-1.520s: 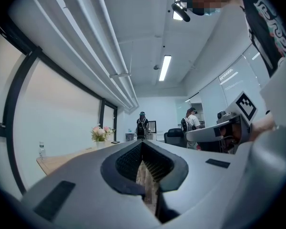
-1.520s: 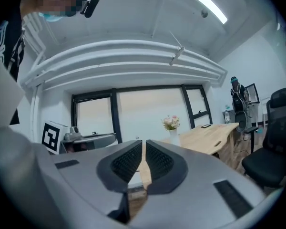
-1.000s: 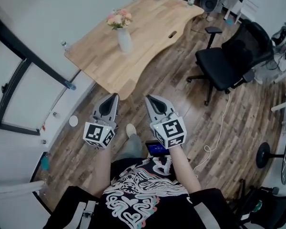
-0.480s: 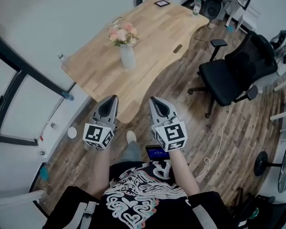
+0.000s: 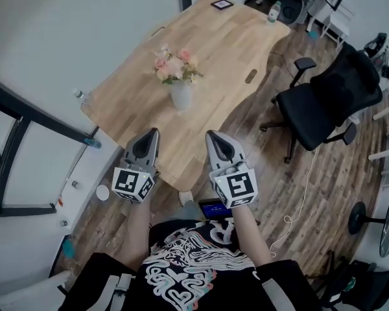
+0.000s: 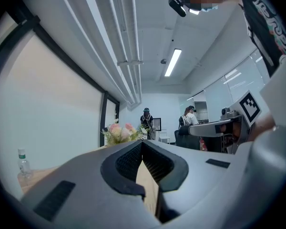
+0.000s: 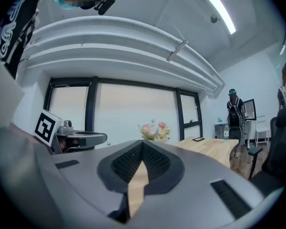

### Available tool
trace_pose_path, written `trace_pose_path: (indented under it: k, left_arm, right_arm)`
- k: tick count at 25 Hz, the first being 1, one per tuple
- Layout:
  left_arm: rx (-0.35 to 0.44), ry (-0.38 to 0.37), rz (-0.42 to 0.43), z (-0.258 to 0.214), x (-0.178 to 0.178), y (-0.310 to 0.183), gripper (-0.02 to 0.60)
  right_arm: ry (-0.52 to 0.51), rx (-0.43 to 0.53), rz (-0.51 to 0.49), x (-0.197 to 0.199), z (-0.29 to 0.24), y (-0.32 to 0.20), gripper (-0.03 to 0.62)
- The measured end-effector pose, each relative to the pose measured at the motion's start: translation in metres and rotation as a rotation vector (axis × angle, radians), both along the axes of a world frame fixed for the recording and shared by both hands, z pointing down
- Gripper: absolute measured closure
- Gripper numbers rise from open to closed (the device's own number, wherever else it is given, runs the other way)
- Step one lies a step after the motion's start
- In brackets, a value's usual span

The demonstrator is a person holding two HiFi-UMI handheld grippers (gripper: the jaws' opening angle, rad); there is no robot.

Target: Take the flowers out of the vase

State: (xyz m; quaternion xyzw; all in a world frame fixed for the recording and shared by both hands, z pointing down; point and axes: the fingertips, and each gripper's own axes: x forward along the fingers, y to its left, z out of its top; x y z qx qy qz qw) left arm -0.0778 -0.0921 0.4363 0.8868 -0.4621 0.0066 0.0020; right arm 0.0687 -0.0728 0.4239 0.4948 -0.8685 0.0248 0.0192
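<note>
Pointing level toward the flowers (image 5: pixel 175 67): left tongs (image 5: pixel 153 133), right tongs (image 5: pixel 212 135).

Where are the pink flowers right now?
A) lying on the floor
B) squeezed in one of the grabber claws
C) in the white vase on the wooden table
C: the bunch of pink flowers stands in the white vase on the light wooden table.

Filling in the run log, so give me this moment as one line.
left gripper: shut, empty | right gripper: shut, empty | flowers: in white vase on wooden desk, untouched | task: not begun
</note>
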Motion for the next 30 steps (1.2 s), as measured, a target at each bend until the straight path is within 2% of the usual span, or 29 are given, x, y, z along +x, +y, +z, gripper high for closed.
trace_pose_path:
  k: [7,11,20,30]
  left_arm:
    - [-0.01,0.0,0.053,0.01,-0.018,-0.042,0.578]
    - [-0.01,0.011,0.069,0.013,-0.022,-0.059,0.578]
    - [-0.005,0.012,0.097,0.017,-0.02,-0.07,0.578]
    - [0.017,-0.007,0.091,0.011,-0.018,-0.084,0.578]
  right_arm:
    - [0.005,0.005,0.082,-0.007,0.005,-0.034,0.588]
    - [-0.029,0.009,0.109,-0.006,0.003,-0.041,0.588]
    - [-0.059,0.008,0.108,-0.013,0.005,-0.05,0.588]
    - [-0.014,0.025,0.097,-0.016,0.003,-0.061,0.588]
